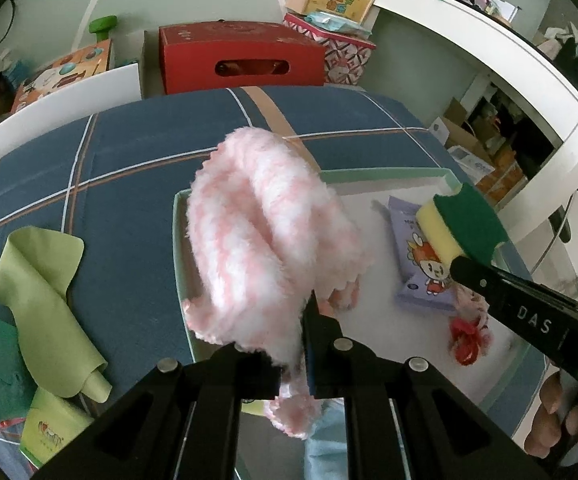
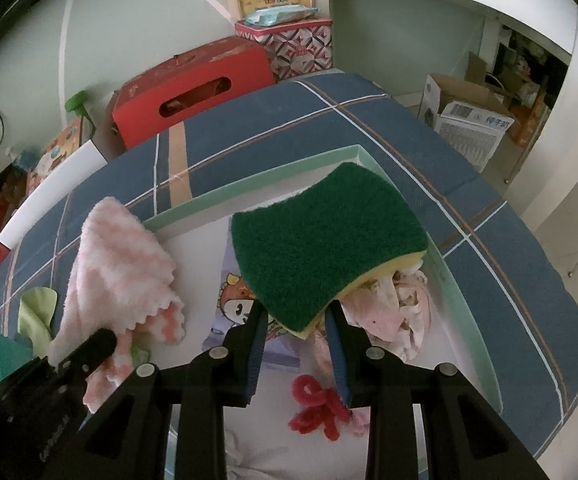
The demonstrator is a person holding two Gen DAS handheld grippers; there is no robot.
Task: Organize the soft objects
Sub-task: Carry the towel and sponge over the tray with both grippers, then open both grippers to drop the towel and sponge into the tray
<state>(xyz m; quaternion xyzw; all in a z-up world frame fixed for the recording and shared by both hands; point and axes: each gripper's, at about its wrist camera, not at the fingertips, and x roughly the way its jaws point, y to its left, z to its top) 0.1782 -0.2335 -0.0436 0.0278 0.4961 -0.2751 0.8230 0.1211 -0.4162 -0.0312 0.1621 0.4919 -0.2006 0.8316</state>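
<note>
Inside tray (image 2: 465, 312), tissue pack (image 2: 235, 296), red yarn (image 2: 317, 404), crumpled cloth (image 2: 393, 320)

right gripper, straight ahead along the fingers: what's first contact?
Beyond the sponge that the right gripper already holds, probably the far mint-green rim of the tray, then the plaid blue cover. Depth is unclear, so it might clear the rim.

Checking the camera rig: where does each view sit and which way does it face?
Left wrist: on the left gripper, looking along its fingers at the pink cloth it grips; right gripper and fingers of a hand show at right.
Right wrist: on the right gripper, facing the sponge it holds above the tray; left gripper at lower left.
Shared: cloth, sponge, tray, red box.
</note>
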